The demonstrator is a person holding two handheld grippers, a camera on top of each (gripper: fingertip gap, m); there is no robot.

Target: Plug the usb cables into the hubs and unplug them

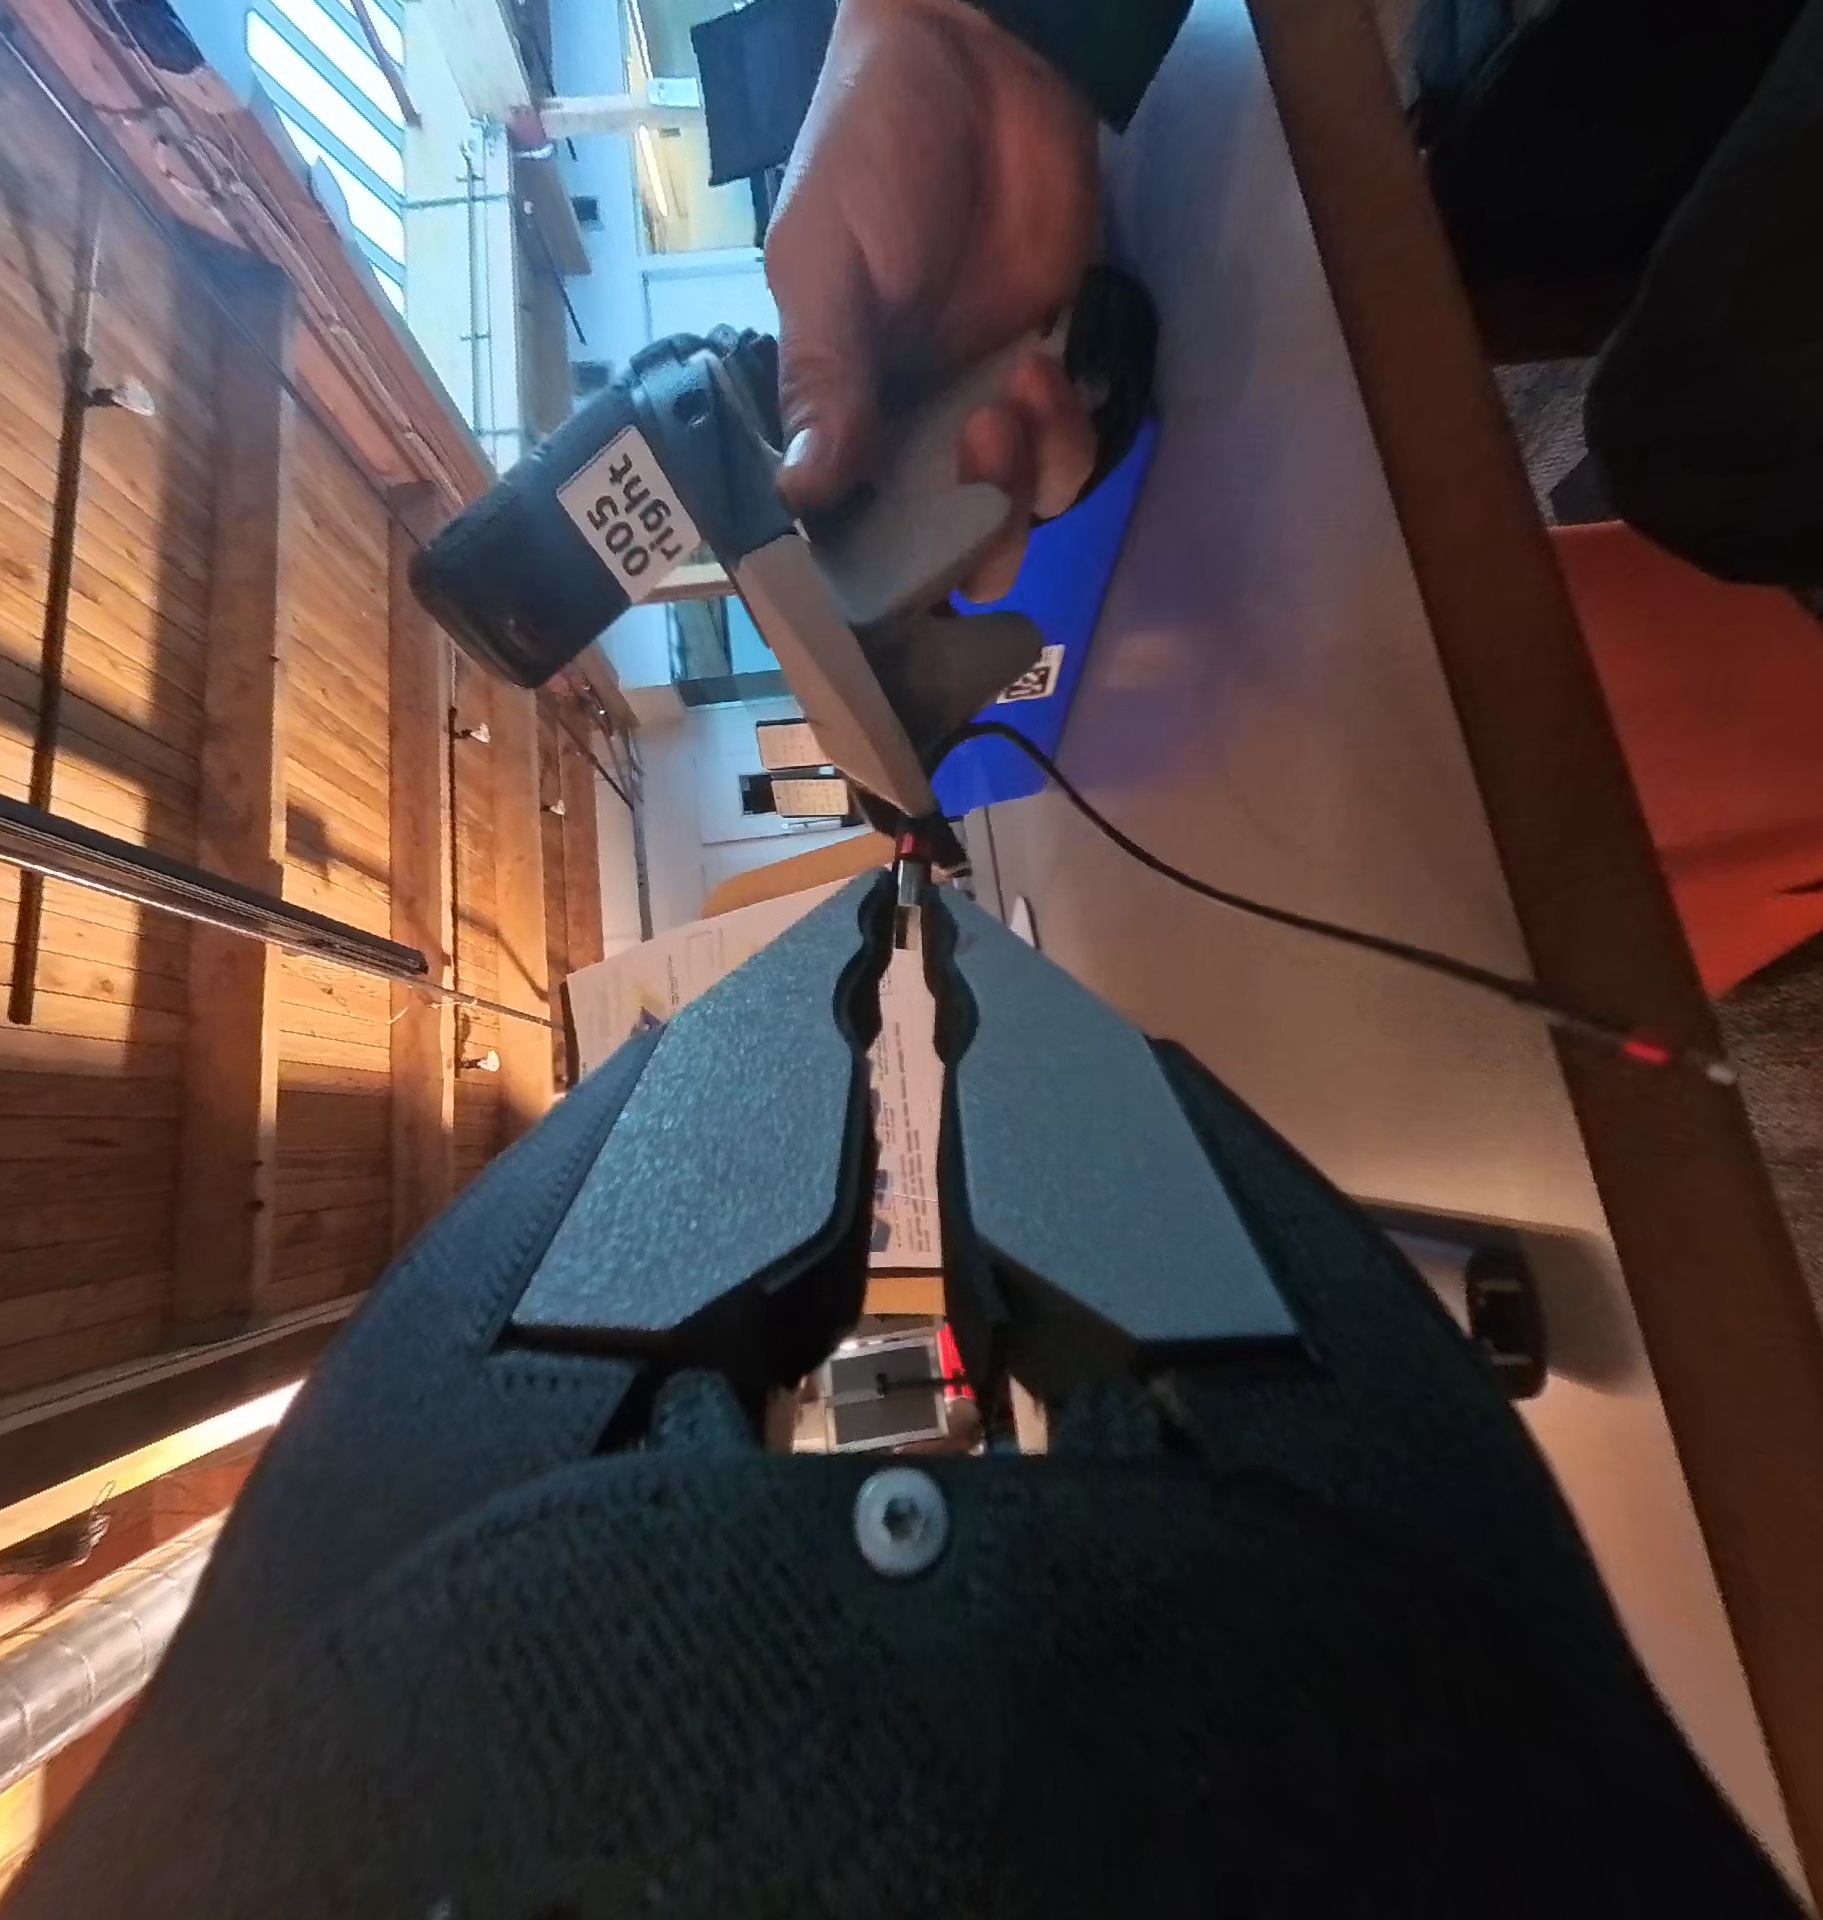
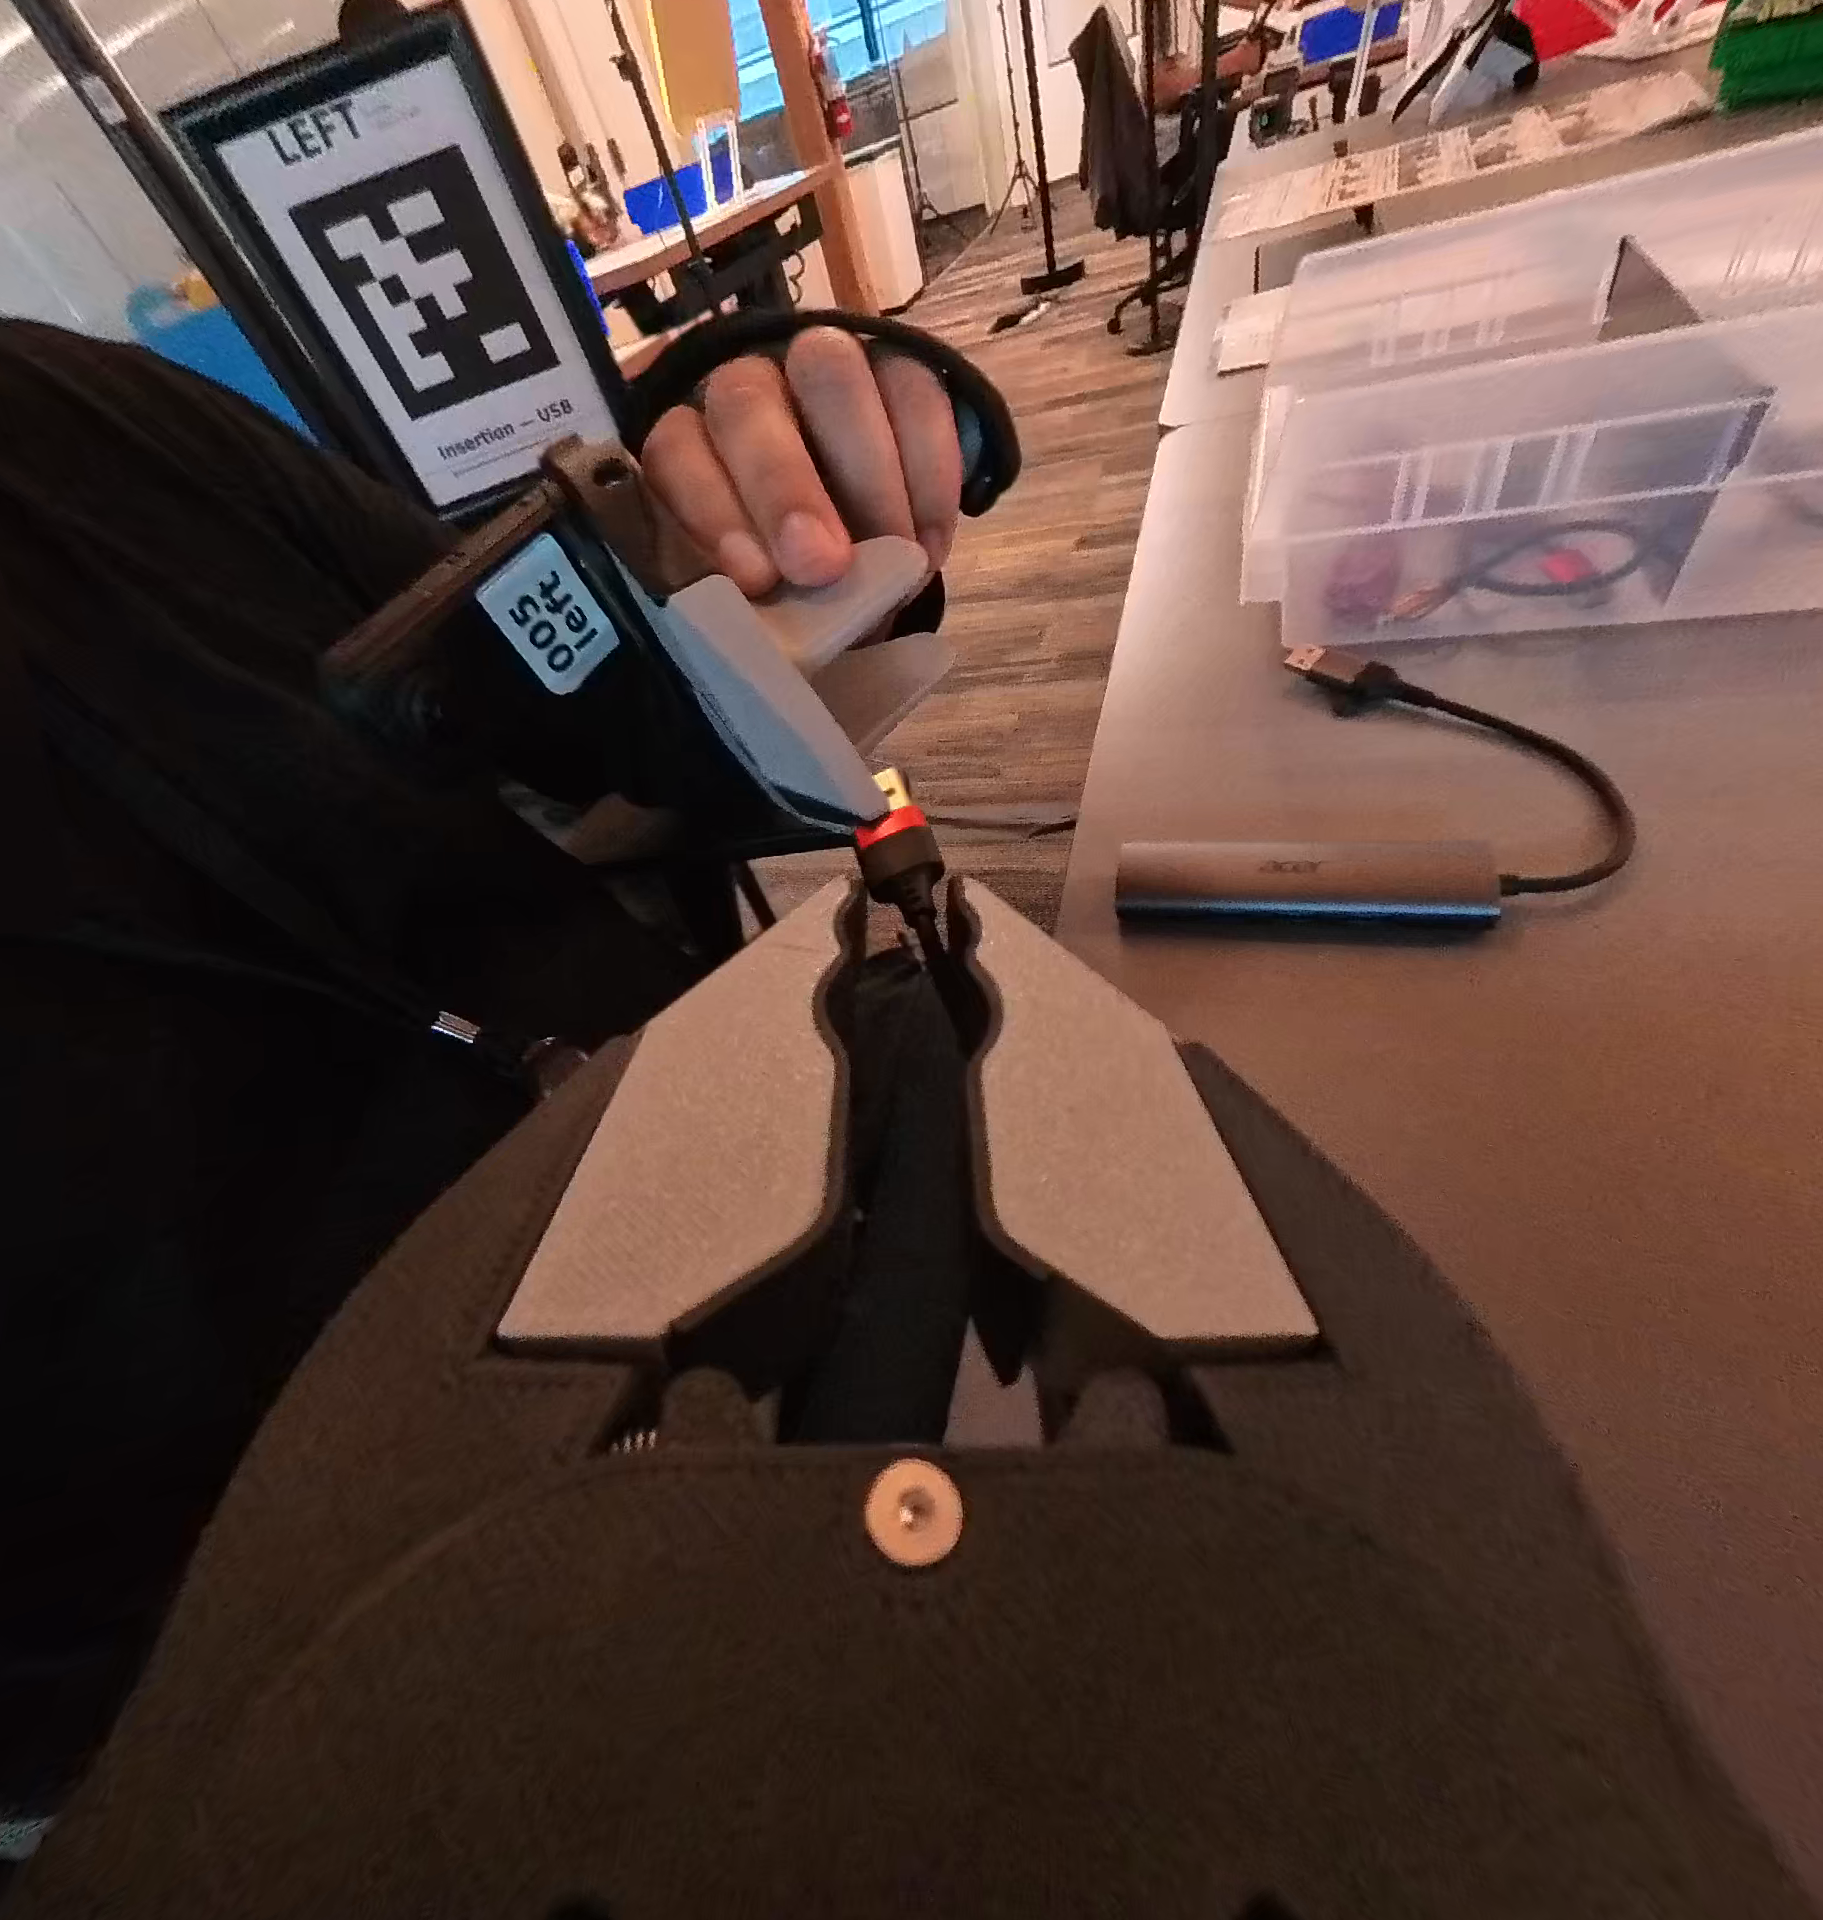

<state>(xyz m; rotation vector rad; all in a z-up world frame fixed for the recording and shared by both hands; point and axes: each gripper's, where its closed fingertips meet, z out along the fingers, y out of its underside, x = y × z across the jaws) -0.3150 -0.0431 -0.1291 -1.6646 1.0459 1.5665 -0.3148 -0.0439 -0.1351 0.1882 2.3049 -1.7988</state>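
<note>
A black USB plug with a red band [image 2: 891,840] is held in the air off the table's left edge, between both grippers. My right gripper [image 2: 912,899] is shut on the plug's black boot and cable. In the left wrist view it [image 1: 922,816] comes in from above, held by a hand. My left gripper [image 1: 909,906] is shut on the plug's metal tip [image 1: 907,920]. In the right wrist view it [image 2: 865,795] covers that tip. The thin black cable [image 1: 1250,904] trails over the table edge. A grey USB hub [image 2: 1302,883] lies on the table [image 2: 1406,1195], apart from both grippers.
The hub's short lead ends in a loose plug [image 2: 1328,665]. A clear plastic box [image 2: 1509,499] holding more cables stands behind it. A black-and-white tag board [image 2: 408,291] stands behind the left gripper. A blue tray [image 1: 1073,592] lies on the table near its wooden edge [image 1: 1489,623]. Less than 4 cm separates the two grippers' tips.
</note>
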